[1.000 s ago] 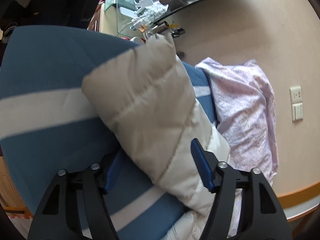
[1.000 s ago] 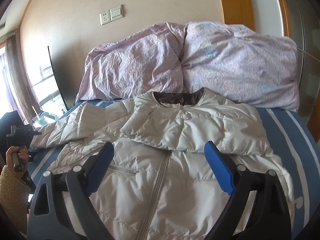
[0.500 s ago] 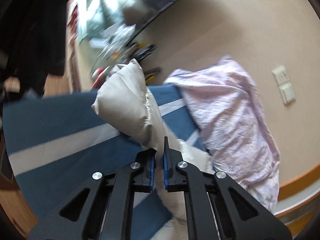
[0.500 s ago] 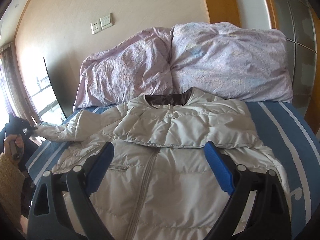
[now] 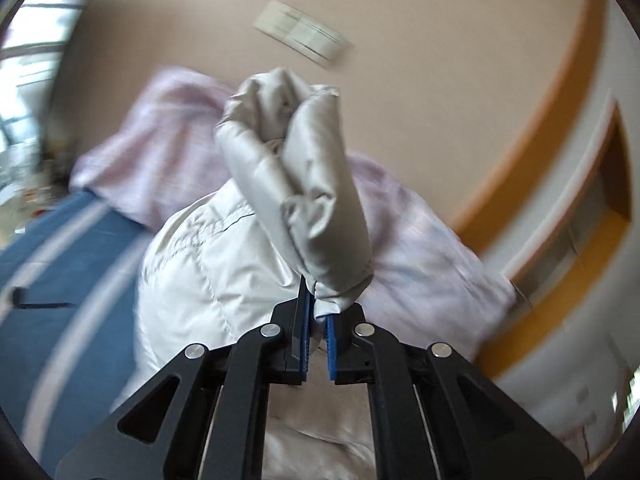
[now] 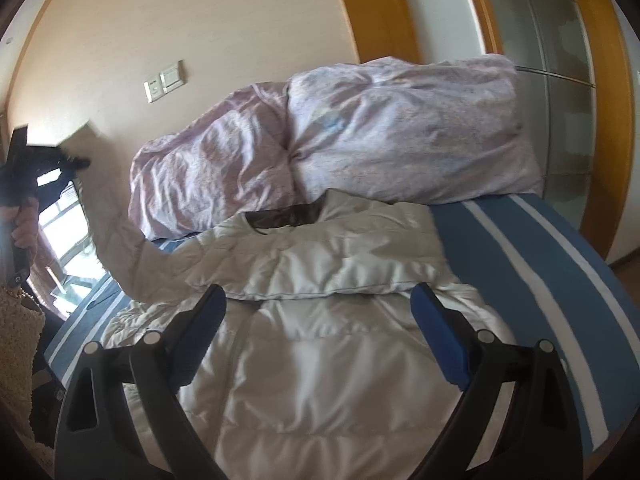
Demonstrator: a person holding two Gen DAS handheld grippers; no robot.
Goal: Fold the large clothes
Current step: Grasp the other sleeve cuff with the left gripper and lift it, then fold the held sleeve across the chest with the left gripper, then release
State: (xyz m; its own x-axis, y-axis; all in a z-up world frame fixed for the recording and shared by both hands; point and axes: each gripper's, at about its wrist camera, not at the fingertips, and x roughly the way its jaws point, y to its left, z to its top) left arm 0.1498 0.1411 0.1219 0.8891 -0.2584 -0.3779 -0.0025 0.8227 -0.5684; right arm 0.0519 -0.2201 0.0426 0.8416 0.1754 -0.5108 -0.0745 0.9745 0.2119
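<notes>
Silvery jacket (image 6: 320, 320) lies on the bed (image 6: 540, 260); your left gripper (image 5: 318, 320) pinches its lifted sleeve (image 5: 304, 184), your right gripper (image 6: 320, 320) hangs above, jaws spread. Bare bedspread lies right.

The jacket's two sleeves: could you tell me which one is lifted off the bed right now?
The sleeve pinched in the left hand-held gripper is raised off the bed; the other sleeve lies folded flat across the jacket's chest.
</notes>
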